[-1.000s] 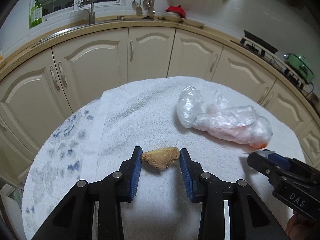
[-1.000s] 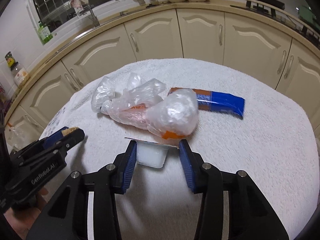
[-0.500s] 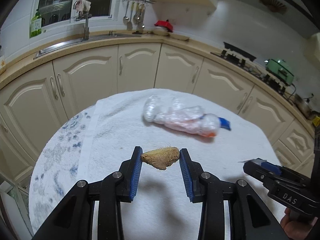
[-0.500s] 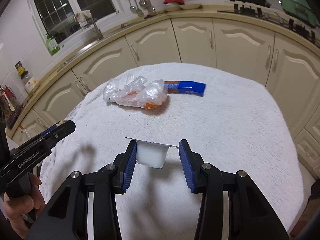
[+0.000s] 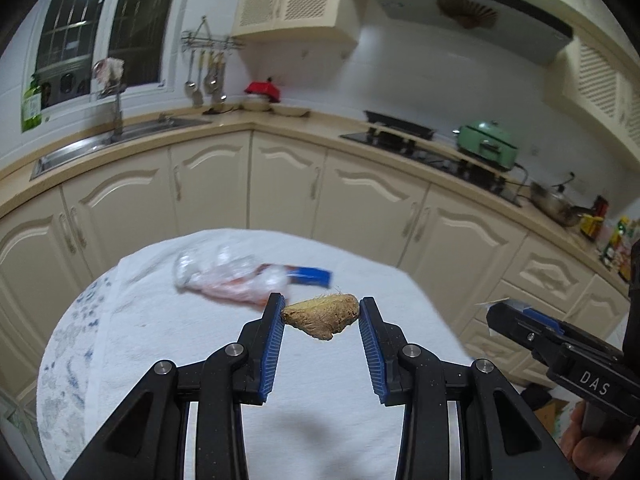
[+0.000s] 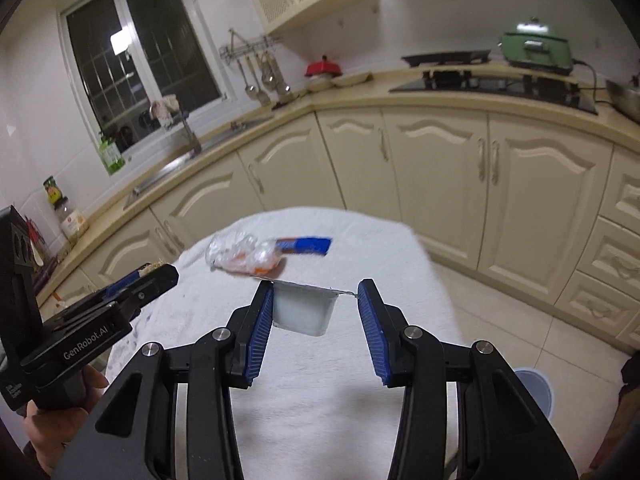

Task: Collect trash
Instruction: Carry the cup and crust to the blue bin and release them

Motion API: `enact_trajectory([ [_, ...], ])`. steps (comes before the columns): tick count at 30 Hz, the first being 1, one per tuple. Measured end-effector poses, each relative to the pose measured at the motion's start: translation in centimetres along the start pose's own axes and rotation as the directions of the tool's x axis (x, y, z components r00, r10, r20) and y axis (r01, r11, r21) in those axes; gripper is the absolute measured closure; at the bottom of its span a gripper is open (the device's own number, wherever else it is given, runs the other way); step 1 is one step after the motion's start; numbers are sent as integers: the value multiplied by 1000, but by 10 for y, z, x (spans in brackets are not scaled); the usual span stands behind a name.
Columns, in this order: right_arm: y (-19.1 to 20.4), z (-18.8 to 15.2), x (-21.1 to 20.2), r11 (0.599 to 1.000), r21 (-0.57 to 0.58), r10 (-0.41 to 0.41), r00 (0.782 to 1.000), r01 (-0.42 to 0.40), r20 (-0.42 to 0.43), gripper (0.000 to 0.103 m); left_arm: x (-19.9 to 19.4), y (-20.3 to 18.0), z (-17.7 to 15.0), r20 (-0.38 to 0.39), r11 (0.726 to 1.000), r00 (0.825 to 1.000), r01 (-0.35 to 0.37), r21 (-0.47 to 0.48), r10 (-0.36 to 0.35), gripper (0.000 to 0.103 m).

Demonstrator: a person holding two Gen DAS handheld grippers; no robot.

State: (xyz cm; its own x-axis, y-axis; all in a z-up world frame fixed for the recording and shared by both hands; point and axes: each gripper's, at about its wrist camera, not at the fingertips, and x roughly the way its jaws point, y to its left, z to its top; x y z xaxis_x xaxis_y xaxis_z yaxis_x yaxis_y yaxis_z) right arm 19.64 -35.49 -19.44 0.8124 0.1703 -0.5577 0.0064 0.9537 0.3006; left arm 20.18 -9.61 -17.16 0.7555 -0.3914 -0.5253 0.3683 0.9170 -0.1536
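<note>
while pulling up and back from the table [image 5: 160,360], carries two pieces of trash off at once. in the left gripper [image 5: 321,310]: narrow, pads pinching a brown fibrous scrap [image 5: 318,318] end to end, same grip as a second ago, no slip. in the right gripper [image 6: 316,296]: a touch wider, clamped on a small white plastic cup [image 6: 302,314], foil rim jutting flat past the pads, grip likewise unchanged.

rides well above the white towel [image 6: 320,380] now, where a second ago hung low over it, close to the cloth. leaves behind the crumpled clear plastic bag [image 5: 224,280] and the blue wrapper [image 5: 310,275], much smaller in both views, lying side by side and seemingly touching on the far half of the table. takes in far more kitchen than before: cabinets, sink, hob, green pot.

means two items picked and in transit, two left to fetch. calls next, at a guess, for a drop into some bin. catches a pale round thing [image 6: 536,392] on the floor, low on the right of the right view: possibly that bin, too cut off to say.

needs a steady hold on the way: scrap gripped only at its tips, cup by thin walls, so risks a pop-out or a crumple if hurried. then back for bag and wrapper.
</note>
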Motion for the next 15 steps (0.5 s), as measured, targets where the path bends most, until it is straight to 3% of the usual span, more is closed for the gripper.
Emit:
enact_trajectory([
  [9,-71,9,-85,991,82,-117,985,107,125,60,-19,-93,-2,36,984,989,141,107,-145,69],
  [15,-125,2,-130,965,167,-228,960,201,163,60,-19,-141,-6,25,957,970,232,176,-240,69],
])
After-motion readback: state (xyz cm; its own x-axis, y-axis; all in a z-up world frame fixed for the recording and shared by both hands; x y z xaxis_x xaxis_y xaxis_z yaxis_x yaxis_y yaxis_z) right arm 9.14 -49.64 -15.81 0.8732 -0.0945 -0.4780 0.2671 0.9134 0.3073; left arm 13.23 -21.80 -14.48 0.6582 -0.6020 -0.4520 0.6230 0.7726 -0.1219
